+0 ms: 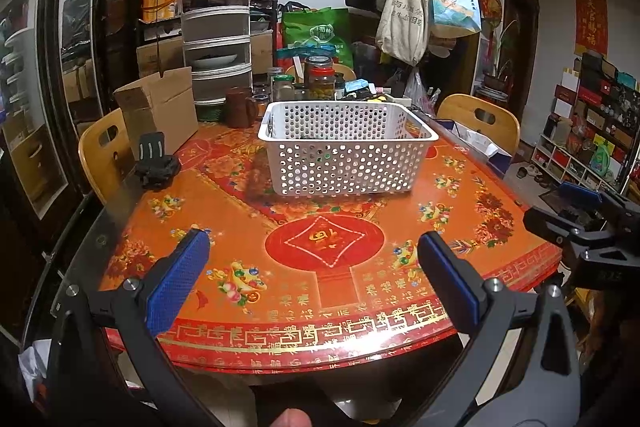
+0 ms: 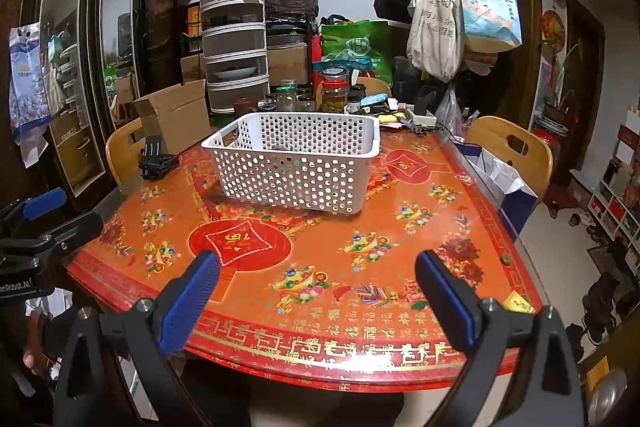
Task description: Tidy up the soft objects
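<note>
Both sets of jaws are wide open and hold nothing. From where I stand, the left gripper (image 1: 314,263) hangs over the near edge of the table (image 1: 400,227), with its blue pads (image 1: 176,287) far apart, and the right gripper (image 2: 318,281) hangs beside it in the same way, pads spread and nothing between them. In the left view you can see the right gripper poking in from the right side, and its pads look apart there too. On the table sits a white basket (image 1: 344,163) full of little round holes, past the middle and well apart from both grippers. Through the holes I can see something dark lying low inside (image 1: 310,138), but I cannot tell what it is or if it is soft. The bare part of the table near the grippers has no soft things on it that I can see, just the bright red and orange cover. A small black stand (image 1: 154,163) sits near the left edge, and jars (image 1: 320,79) and a cardboard box (image 1: 160,107) crowd the back. So I think the tidying is either mostly done, with the soft things in the basket, or not yet begun. I cannot say which.
</note>
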Demonstrator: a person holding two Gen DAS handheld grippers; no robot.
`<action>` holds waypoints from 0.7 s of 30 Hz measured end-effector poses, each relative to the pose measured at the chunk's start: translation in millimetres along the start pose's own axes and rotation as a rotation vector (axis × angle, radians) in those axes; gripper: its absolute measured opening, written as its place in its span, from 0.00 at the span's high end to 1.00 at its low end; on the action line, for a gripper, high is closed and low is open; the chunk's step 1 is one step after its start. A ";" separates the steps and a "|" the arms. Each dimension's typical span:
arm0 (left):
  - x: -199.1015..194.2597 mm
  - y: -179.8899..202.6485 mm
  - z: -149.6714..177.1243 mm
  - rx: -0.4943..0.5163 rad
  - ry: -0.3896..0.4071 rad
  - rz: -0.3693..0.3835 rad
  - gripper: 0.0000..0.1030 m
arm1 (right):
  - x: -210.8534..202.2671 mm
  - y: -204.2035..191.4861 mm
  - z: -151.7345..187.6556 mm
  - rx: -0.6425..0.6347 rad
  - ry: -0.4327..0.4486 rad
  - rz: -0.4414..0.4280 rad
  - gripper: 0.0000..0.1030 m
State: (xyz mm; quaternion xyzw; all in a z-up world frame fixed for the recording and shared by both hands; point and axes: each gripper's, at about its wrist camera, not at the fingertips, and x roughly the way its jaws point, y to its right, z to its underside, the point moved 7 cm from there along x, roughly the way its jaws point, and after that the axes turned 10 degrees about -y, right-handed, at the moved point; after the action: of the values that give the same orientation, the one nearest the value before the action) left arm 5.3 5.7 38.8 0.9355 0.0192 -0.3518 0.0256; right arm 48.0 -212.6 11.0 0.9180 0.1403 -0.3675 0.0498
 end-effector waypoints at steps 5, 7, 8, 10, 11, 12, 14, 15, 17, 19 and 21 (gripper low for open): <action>-0.6 -1.0 -0.1 0.001 0.001 -0.001 0.00 | 0.0 0.2 0.3 0.000 -0.001 -0.002 0.05; -0.6 -1.1 -0.2 0.001 0.001 -0.001 0.00 | 0.0 0.3 0.3 0.000 -0.001 -0.001 0.05; -0.5 -1.1 -0.2 0.000 0.001 0.000 0.00 | 0.0 0.4 0.3 0.000 0.000 -0.001 0.05; -0.4 -0.9 -0.1 0.000 0.000 0.001 0.00 | 0.1 0.3 0.4 -0.001 -0.001 -0.002 0.05; -0.4 -1.0 0.0 -0.001 0.000 0.000 0.00 | -0.2 -0.2 0.5 -0.002 -0.002 -0.003 0.05; -0.5 -1.0 0.0 -0.001 0.000 0.000 0.00 | -0.4 -0.9 0.5 -0.004 -0.002 -0.003 0.05; -0.3 -1.1 0.0 -0.001 0.001 0.001 0.00 | 0.0 -1.5 -0.1 -0.005 -0.004 -0.002 0.05; -0.6 -1.2 -0.2 -0.001 0.001 0.000 0.00 | -0.2 -2.2 -0.3 -0.005 -0.004 -0.003 0.05; -0.6 -1.3 -0.3 -0.001 0.001 0.000 0.00 | -0.2 -2.4 -0.5 -0.005 -0.003 -0.003 0.05; -0.7 -1.6 -0.1 -0.001 0.000 0.001 0.00 | -0.1 -2.3 -0.4 -0.005 -0.004 -0.003 0.05; -0.7 -1.7 -0.2 0.000 0.000 0.001 0.00 | 0.0 -2.4 -0.3 -0.005 -0.004 -0.003 0.05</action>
State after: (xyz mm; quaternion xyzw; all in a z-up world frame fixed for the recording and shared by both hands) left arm 4.9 7.5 39.3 0.9356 0.0189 -0.3517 0.0258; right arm 47.5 -210.2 11.3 0.9169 0.1424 -0.3693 0.0516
